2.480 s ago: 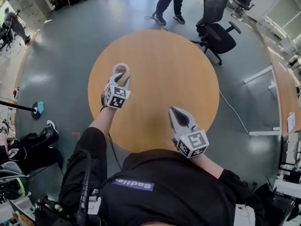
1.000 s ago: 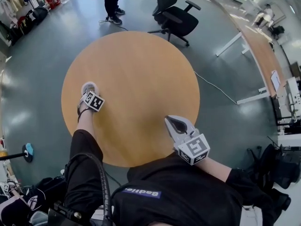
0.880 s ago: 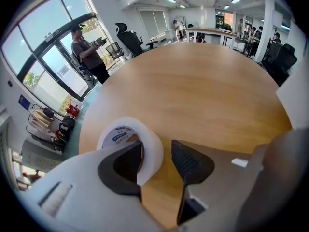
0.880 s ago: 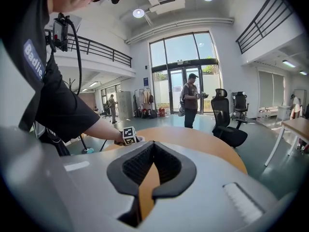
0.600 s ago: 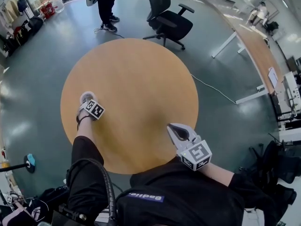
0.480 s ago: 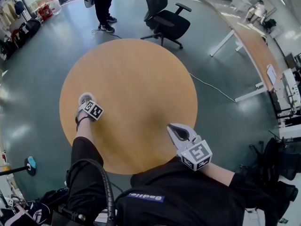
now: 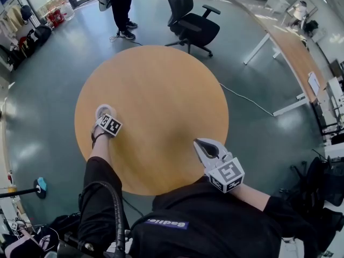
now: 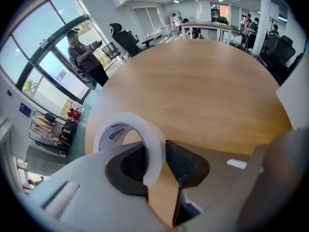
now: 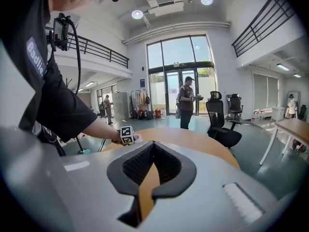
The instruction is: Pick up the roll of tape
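Observation:
The roll of clear tape [image 7: 104, 111] sits near the left edge of the round wooden table [image 7: 161, 95]. My left gripper [image 7: 102, 117] points steeply down onto it. In the left gripper view one pad is inside the ring and the other outside, and they have just been closing on the wall of the roll of tape [image 8: 153, 146]; both pads of the left gripper [image 8: 157, 161] now touch it. My right gripper [image 7: 200, 143] hovers over the table's near right edge, shut and empty, as the right gripper view also shows [image 9: 153, 144].
A black office chair [image 7: 193, 23] stands beyond the table, and a person [image 7: 121, 4] stands on the floor past it to the left. A long desk [image 7: 293, 52] runs along the right. A cable [image 7: 247, 104] lies on the floor.
The left gripper has kept to the tape at the table's left edge. The right gripper stays about where it was. The head camera has shifted a little.

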{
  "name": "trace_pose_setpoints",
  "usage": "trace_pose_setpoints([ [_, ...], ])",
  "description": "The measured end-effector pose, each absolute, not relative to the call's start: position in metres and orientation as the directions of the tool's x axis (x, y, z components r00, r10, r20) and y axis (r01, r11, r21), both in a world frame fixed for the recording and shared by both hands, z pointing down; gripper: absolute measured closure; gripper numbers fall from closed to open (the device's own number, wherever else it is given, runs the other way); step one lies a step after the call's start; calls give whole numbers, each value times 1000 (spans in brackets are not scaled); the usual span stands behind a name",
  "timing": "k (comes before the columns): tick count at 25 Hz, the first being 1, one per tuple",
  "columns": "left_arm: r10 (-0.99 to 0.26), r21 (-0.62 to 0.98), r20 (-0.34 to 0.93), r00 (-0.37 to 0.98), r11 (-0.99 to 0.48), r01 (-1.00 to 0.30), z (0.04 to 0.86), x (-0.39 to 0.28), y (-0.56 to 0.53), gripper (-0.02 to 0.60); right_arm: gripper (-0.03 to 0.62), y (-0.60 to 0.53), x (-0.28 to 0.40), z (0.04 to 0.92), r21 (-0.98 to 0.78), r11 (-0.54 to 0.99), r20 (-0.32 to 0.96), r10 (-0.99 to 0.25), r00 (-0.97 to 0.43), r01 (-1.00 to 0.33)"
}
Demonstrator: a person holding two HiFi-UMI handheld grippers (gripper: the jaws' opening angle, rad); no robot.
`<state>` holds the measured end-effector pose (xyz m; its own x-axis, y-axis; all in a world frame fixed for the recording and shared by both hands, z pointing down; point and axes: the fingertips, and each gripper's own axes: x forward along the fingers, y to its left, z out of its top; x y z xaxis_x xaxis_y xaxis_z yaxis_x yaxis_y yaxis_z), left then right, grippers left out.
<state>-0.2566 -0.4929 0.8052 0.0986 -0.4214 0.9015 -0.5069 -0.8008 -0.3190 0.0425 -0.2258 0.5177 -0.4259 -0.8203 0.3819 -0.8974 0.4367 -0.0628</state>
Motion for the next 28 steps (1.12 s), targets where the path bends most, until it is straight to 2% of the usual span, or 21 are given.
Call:
trace_pose_setpoints([
  [11, -542, -363, 810, 226, -765, -532, 713, -222, -451, 451, 591, -222, 30, 493, -85, 515, 274, -811, -517, -853],
  [19, -634, -356, 686, 357, -721, -595, 625, -171, -409, 451, 591, -218, 29, 477, -107, 564, 202, -794, -573, -819],
  [28, -709, -402, 519, 478, -696, -596, 527, -106, -363, 453, 591, -224, 34, 472, -130, 617, 151, -761, -631, -776],
])
